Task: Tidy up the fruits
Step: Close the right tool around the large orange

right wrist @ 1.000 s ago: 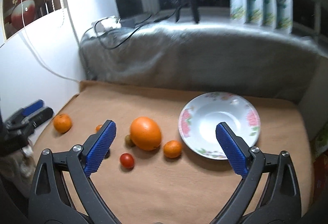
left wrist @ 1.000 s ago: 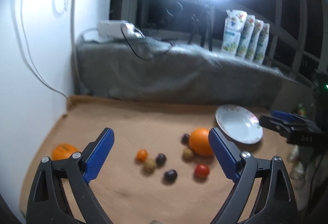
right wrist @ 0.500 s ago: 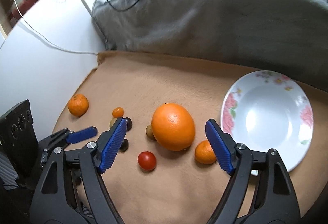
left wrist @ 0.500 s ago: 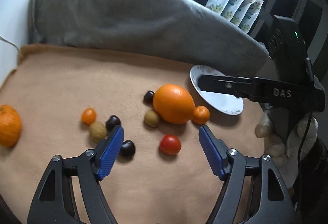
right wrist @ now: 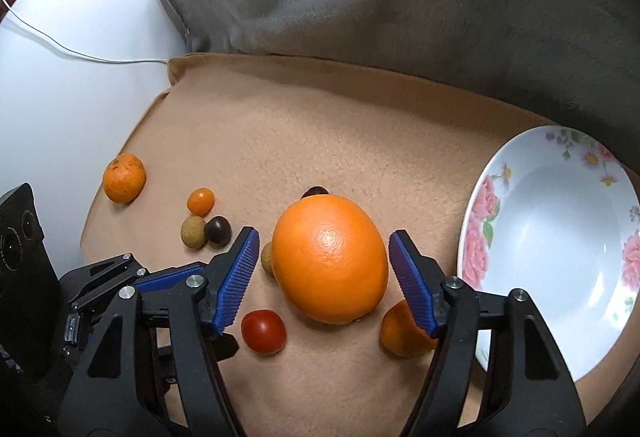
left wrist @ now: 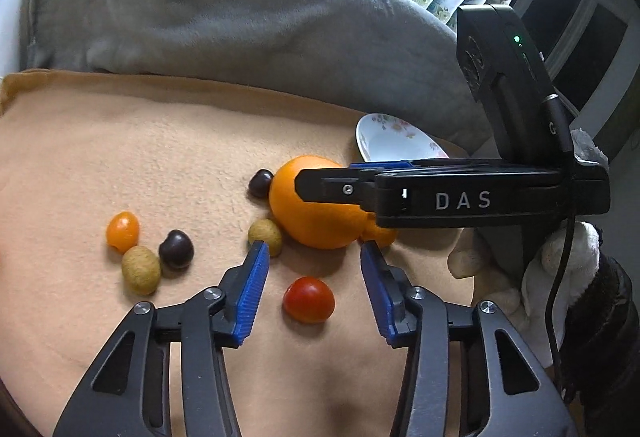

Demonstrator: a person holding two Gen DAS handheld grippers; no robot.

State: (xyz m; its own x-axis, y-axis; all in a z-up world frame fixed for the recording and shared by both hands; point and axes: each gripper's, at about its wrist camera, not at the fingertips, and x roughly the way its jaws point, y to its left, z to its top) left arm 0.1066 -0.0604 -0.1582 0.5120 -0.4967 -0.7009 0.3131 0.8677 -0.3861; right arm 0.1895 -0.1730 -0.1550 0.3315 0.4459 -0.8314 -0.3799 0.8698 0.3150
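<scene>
A large orange (right wrist: 330,257) lies on the tan cloth (right wrist: 320,117), between the blue pads of my right gripper (right wrist: 323,241). The jaws are closing, and a thin gap still shows on each side of the fruit. A red cherry tomato (left wrist: 309,299) lies between the pads of my left gripper (left wrist: 312,261), whose jaws are also closing without touching it. In the left wrist view the right gripper's finger (left wrist: 324,189) reaches across the orange (left wrist: 316,221). A white flowered plate (right wrist: 552,237) sits empty to the right.
A small mandarin (right wrist: 400,333) lies by the right finger, and another mandarin (right wrist: 124,178) at the cloth's left edge. Small orange, tan and dark fruits (left wrist: 141,269) cluster left of the tomato. A grey blanket (left wrist: 200,17) bounds the back. A gloved hand (left wrist: 560,257) holds the right gripper.
Both grippers came down and tipped toward the fruit while their jaws narrowed. The left now brackets the red tomato, and the right brackets the large orange.
</scene>
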